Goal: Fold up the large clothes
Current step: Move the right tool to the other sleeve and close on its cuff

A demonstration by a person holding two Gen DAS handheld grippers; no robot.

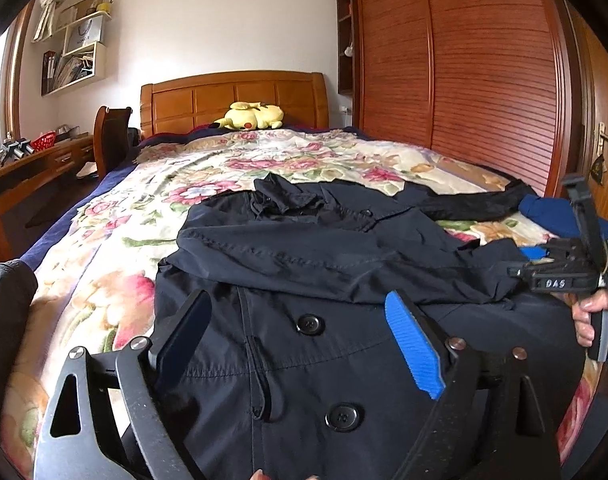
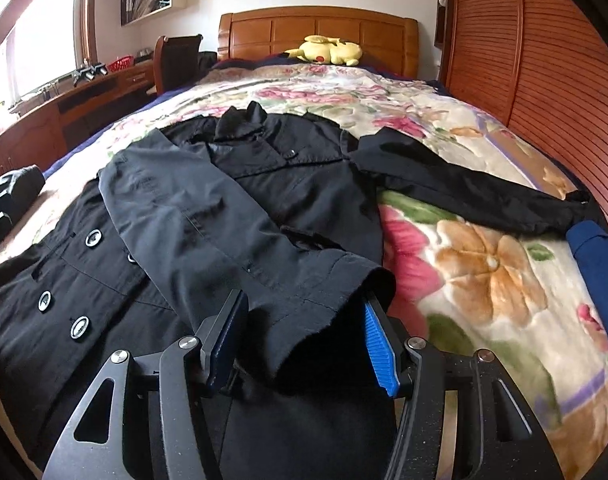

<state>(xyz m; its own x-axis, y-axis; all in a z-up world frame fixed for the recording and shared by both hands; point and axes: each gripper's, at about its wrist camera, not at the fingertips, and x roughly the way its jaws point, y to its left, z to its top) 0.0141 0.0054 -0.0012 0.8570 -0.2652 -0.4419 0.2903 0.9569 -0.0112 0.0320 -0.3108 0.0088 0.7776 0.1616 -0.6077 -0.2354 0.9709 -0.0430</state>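
We find the left hand-held gripper with its jaws spread wide above the buttoned front of the large black double-breasted coat; the fabric lies beneath the jaws and neither pad presses on it. The right hand-held gripper has its jaws part-spread on either side of the cuff of the folded-over black sleeve. The cuff edge lies between the blue ribbed pads, and we see a gap on both sides, so nothing is pinched.

The coat lies face up on the floral bedspread of the wooden-framed bed, collar toward the headboard and hem toward us. One sleeve is folded across the chest and front panel. The other black sleeve lies stretched outward over the bedspread toward the slatted wooden wardrobe doors. Its end lies beside a dark blue garment at the bed's edge.

In the left wrist view the right hand-held gripper appears at the frame's right edge, held by a person's hand. A yellow plush toy rests at the headboard.
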